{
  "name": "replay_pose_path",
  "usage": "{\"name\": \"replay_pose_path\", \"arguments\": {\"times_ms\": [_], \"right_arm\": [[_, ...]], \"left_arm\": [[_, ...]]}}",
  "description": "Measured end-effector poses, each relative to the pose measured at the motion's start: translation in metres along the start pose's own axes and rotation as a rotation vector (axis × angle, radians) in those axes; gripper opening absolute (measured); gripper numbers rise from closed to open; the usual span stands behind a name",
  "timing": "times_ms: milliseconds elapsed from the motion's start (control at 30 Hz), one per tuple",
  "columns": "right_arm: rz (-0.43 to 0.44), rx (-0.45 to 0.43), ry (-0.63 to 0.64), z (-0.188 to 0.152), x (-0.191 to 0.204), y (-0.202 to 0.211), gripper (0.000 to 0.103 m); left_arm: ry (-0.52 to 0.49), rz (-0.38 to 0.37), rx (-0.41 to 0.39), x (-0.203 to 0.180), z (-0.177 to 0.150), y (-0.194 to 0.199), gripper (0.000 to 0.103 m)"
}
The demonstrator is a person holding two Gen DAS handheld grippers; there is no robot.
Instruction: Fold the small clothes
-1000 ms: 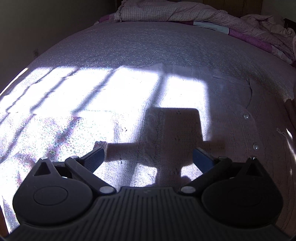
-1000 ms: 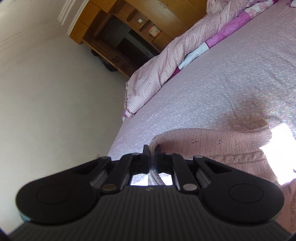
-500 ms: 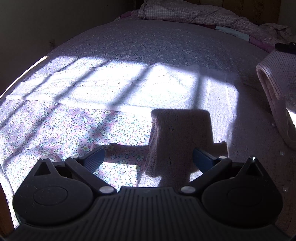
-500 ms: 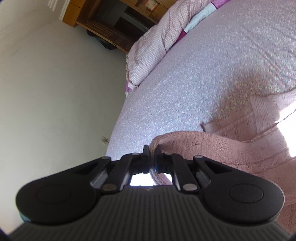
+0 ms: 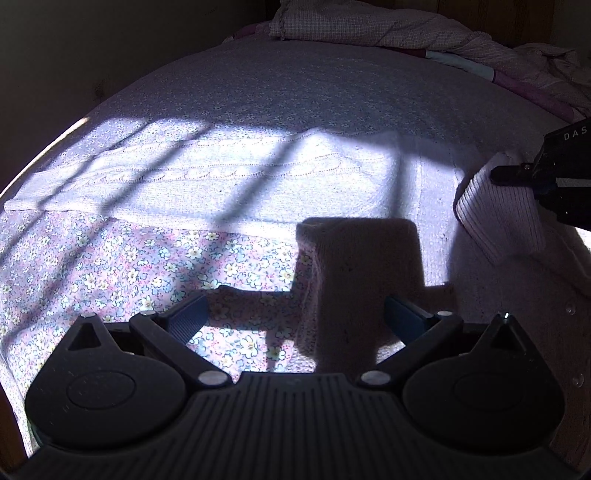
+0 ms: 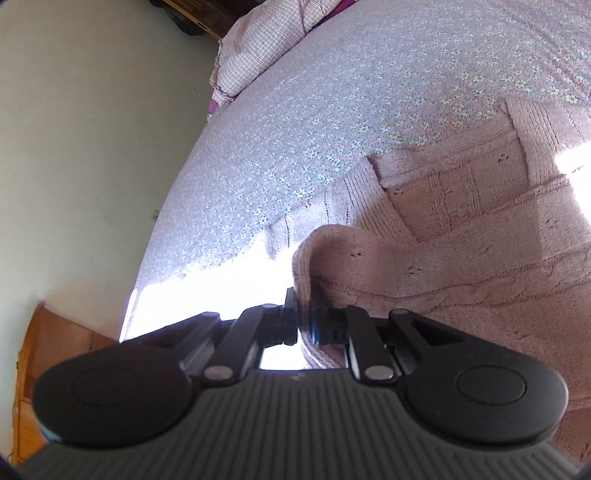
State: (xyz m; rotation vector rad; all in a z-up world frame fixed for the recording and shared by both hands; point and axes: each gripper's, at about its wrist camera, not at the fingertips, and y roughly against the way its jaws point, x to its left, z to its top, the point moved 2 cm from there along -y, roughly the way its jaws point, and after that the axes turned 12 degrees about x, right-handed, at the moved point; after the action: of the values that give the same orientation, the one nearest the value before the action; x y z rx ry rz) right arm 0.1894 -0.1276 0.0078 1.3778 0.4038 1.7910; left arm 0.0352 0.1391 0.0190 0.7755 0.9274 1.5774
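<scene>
A pink knit cardigan (image 5: 258, 173) lies spread on the floral bedsheet (image 5: 129, 266), partly in sunlight. One part of it is folded over into a raised flap (image 5: 358, 258). My left gripper (image 5: 295, 302) hovers open just above, with the flap's near end between its fingers but untouched. At the right edge of the left wrist view, my right gripper (image 5: 495, 175) holds the ribbed edge (image 5: 495, 221) over the cardigan's body. In the right wrist view, my right gripper (image 6: 303, 314) pinches that knit edge (image 6: 306, 258). Its jaws are starting to part, and the cardigan (image 6: 461, 229) spreads beyond.
A rumpled checked quilt (image 5: 369, 26) is piled at the head of the bed, also seen as the quilt (image 6: 251, 48) in the right wrist view. A pale wall (image 6: 92, 147) runs along the bed's far side, with wooden furniture (image 6: 48, 350) below it.
My right gripper came down toward the bed with the ribbed edge and now reaches further into the left wrist view. The left gripper drifted a little and stays open.
</scene>
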Motion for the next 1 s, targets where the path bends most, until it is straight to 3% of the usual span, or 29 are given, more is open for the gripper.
{"name": "replay_pose_path", "arguments": {"times_ms": [133, 167, 667, 833, 1000], "right_arm": [[-0.028, -0.038, 0.045, -0.007, -0.001, 0.018, 0.045], [-0.031, -0.043, 0.051, -0.01, -0.003, 0.023, 0.048], [-0.298, -0.111, 0.064, -0.06, -0.073, 0.112, 0.048], [-0.464, -0.134, 0.059, -0.074, -0.095, 0.124, 0.047], [-0.523, -0.163, 0.062, -0.083, -0.109, 0.128, 0.046]], "left_arm": [[-0.029, -0.015, -0.012, -0.011, 0.006, 0.002, 0.103], [-0.038, -0.018, -0.016, -0.015, 0.007, 0.004, 0.103], [-0.245, -0.098, -0.075, -0.088, 0.019, 0.01, 0.103], [-0.342, -0.13, -0.074, -0.124, 0.022, -0.001, 0.103], [-0.42, -0.13, -0.078, -0.157, 0.027, -0.021, 0.103]]}}
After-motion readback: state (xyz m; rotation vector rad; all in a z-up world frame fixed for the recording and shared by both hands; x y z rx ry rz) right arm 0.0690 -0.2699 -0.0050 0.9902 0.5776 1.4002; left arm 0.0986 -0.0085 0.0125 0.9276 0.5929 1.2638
